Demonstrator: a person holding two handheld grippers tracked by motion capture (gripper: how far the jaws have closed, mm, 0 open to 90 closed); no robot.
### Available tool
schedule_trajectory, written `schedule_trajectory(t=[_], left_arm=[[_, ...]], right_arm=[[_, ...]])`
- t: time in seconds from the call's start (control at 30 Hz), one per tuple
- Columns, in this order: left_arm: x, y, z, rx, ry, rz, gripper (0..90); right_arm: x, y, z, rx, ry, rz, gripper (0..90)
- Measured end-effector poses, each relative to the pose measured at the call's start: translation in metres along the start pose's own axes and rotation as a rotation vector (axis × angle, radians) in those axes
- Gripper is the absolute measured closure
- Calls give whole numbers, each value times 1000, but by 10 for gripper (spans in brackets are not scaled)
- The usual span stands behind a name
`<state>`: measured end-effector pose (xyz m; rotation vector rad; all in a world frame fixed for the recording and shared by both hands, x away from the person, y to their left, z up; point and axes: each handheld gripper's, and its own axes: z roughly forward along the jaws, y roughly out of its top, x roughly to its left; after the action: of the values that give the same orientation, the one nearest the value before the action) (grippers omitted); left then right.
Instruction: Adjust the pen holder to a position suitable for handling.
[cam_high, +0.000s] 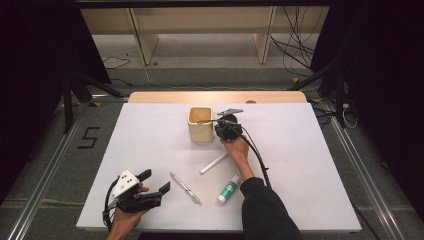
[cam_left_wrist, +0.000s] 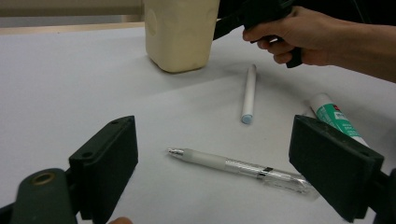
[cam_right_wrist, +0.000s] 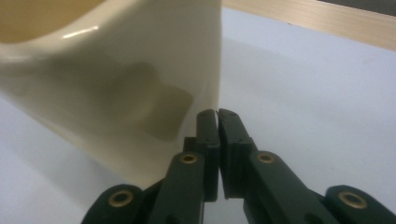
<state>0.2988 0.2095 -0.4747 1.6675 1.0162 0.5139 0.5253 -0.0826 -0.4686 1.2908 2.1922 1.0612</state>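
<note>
The right gripper (cam_high: 218, 123) — jaws pressed together, empty — sits beside the cream cup (cam_high: 201, 125). The left gripper (cam_high: 155, 181) is spread wide. The glue stick (cam_high: 229, 189) has a green label — unreadable.

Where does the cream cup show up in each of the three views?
High view: the cream cup stands at centre, toward the table's far edge, just left of the right tongs.
Left gripper view: top centre, beyond the clear pen.
Right gripper view: upper left, large, beside the closed jaws.
Shared landmark: the right tongs next to it.
</note>
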Motion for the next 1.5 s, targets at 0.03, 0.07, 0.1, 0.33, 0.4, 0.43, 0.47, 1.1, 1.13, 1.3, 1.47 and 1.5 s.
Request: schedule_trajectory(t=[0.03, 0.07, 0.1, 0.33, 0.4, 0.43, 0.47, 1.1, 1.13, 1.3, 1.47, 1.5], left_arm=[[0, 0, 0, 0, 0, 0, 155], [0, 0, 0, 1, 1, -1, 154], [0, 0, 0, 2, 1, 0, 155], [0, 0, 1, 14, 0, -7, 154], [0, 0, 2, 24, -4, -14, 155], [-1, 1, 3, 30, -4, -16, 155], [-1, 1, 4, 37, -8, -23, 155], [-5, 16, 23, 121, -7, -12, 160], [-6, 17, 23, 125, -5, -7, 161], [-9, 24, 28, 157, -13, 10, 173], [-12, 30, 36, 188, -28, 17, 175], [-13, 31, 37, 195, -31, 17, 174]], right_arm=[[-2, 0, -3, 3, -2, -5, 856], [-5, -1, -6, -1, -3, -6, 845], [-10, -3, -14, -15, 5, -9, 831], [-22, -14, -47, -45, 48, -38, 731], [-25, -18, -58, -55, 70, -47, 689], [-25, -20, -64, -60, 82, -56, 670], [-26, -22, -70, -65, 90, -58, 649], [-40, -92, -151, -150, 179, -12, 447], [-40, -95, -153, -148, 173, -12, 438], [-43, -107, -166, -175, 184, 6, 402], [-45, -119, -177, -204, 198, 20, 386], [-46, -121, -178, -207, 199, 19, 380]])
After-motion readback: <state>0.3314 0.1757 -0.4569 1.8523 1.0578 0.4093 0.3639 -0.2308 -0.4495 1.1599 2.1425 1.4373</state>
